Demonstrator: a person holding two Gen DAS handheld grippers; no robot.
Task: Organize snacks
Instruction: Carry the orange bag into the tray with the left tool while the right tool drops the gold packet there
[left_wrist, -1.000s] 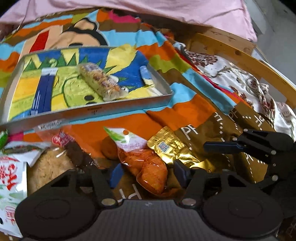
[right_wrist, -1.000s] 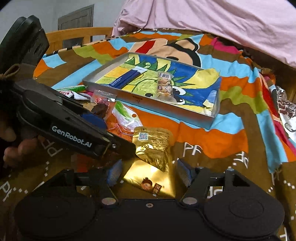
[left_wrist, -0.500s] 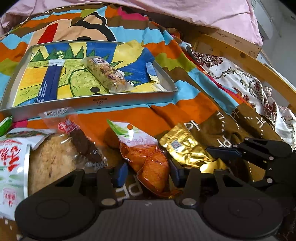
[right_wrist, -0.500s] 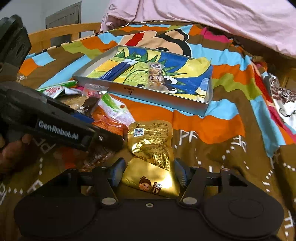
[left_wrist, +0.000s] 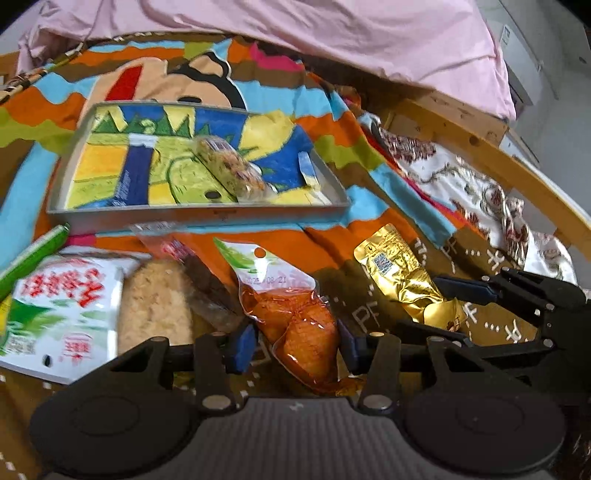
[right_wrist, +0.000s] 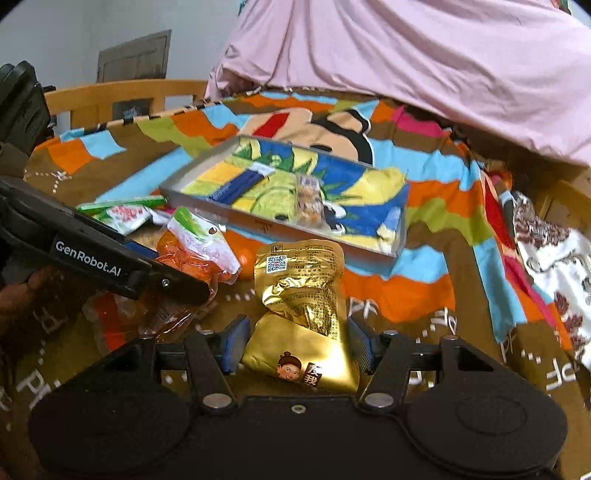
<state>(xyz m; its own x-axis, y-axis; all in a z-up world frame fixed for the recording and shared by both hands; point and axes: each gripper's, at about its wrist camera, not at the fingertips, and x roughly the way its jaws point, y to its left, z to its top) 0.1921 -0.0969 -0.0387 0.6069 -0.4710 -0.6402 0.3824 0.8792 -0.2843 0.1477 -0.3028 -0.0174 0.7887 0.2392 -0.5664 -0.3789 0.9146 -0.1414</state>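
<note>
My left gripper (left_wrist: 295, 347) is shut on an orange snack pouch (left_wrist: 295, 321) with a white and green top, gripping its lower end just above the colourful blanket. My right gripper (right_wrist: 297, 347) is shut on a crinkled gold foil pouch (right_wrist: 303, 295). It appears again at the right of the left wrist view, where the gold foil pouch (left_wrist: 399, 273) runs into its jaws. From the right wrist view the left gripper (right_wrist: 192, 291) comes in from the left with the orange snack pouch (right_wrist: 195, 254). Behind both lies a shallow grey tray (left_wrist: 199, 214), seen again as the grey tray (right_wrist: 258, 221).
The tray holds a blue stick packet (left_wrist: 133, 173), a clear-wrapped snack bar (left_wrist: 229, 170) and a small blue-white packet (left_wrist: 306, 170). Left of my left gripper lie a white-green bag (left_wrist: 62, 306), a wrapped cake (left_wrist: 159, 299) and a green stick (left_wrist: 33, 254). A wooden bed rail (left_wrist: 517, 177) runs along the right.
Both grippers closed from open around their pouches to shut on them. Both have since risen a little with the pouches, so the tray sits further up in each view.
</note>
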